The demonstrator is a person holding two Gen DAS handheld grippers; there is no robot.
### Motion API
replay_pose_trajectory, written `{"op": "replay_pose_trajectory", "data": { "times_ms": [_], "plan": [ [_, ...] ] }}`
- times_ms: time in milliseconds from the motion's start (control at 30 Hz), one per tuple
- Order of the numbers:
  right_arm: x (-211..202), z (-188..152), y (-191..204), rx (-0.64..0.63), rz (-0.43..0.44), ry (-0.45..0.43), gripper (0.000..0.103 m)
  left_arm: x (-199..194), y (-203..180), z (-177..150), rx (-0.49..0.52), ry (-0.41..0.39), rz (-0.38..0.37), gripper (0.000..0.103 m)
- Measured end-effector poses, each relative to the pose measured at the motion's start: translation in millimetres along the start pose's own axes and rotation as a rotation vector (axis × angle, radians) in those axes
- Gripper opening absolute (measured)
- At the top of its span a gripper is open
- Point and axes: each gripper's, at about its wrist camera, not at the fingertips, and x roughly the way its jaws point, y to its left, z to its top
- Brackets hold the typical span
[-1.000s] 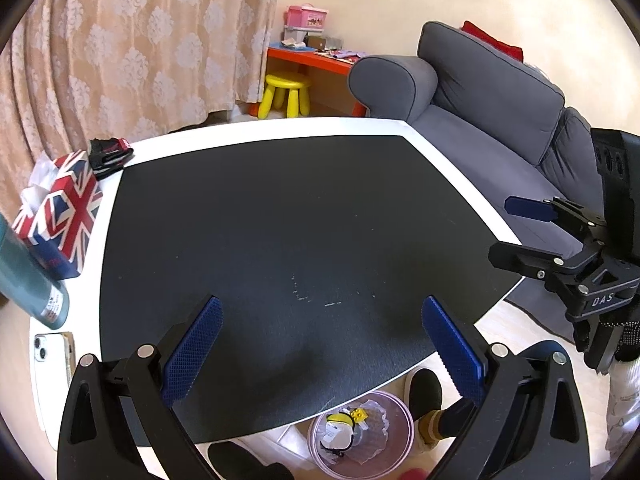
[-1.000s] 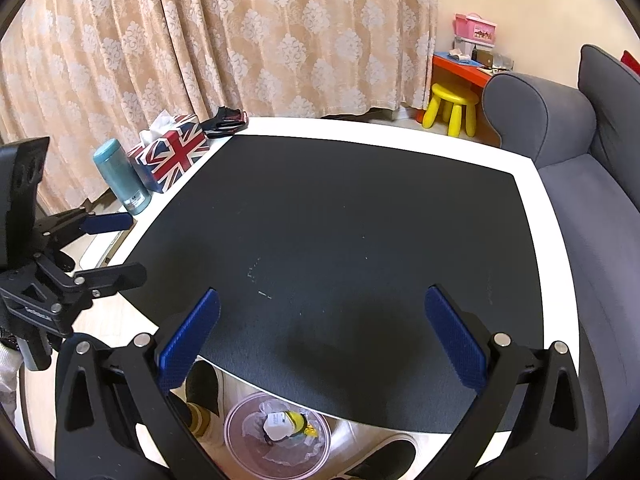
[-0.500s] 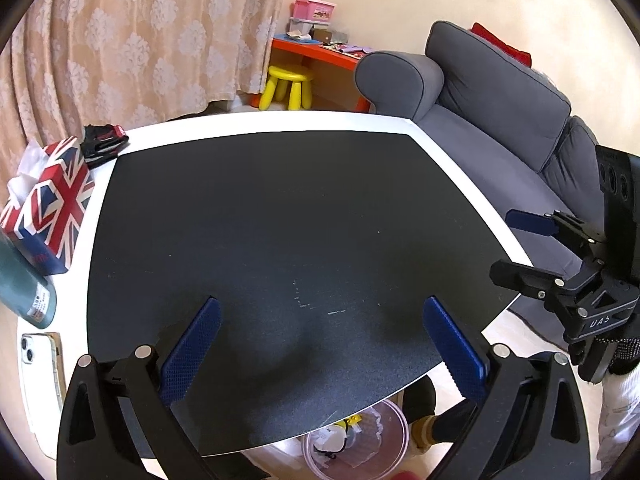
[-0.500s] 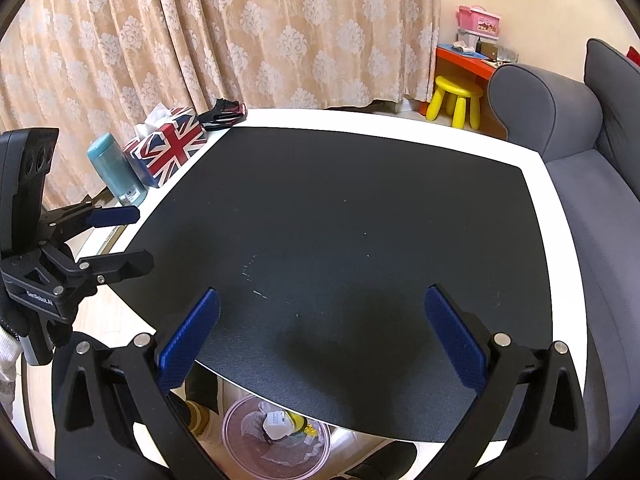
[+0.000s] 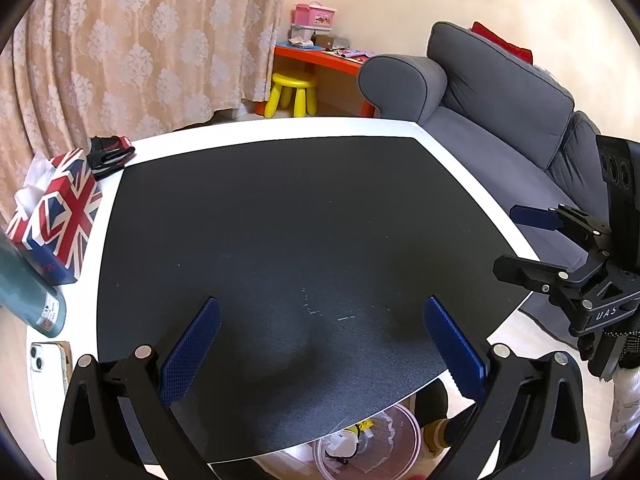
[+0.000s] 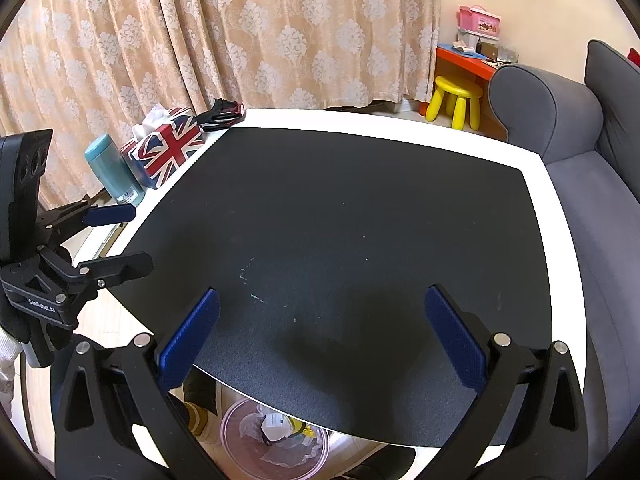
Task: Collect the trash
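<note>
Both jaws spread wide, nothing between them. My left gripper (image 5: 320,344) and right gripper (image 6: 320,340) hover over the near edge of the black mat (image 5: 280,220) on the white table (image 5: 280,128). Mat bare except pale specks. Trash sits in the clear pink-rimmed plastic bin (image 6: 276,436) on the floor under the table edge. Looks near done. Risk: the Union Jack tissue box (image 5: 56,216), teal bottle (image 6: 114,172) and white phone (image 5: 48,364) on the left margin could be mistaken for litter; a low sweep could knock them.
</note>
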Motion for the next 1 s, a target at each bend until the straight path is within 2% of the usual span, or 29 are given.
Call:
{"op": "replay_pose_trajectory", "data": {
  "times_ms": [1000],
  "plan": [
    [-2.0,1.5,0.4,0.0,0.004,-0.003,0.1,0.5,-5.3,0.5,0.009,0.004,0.0,0.097]
  ]
}}
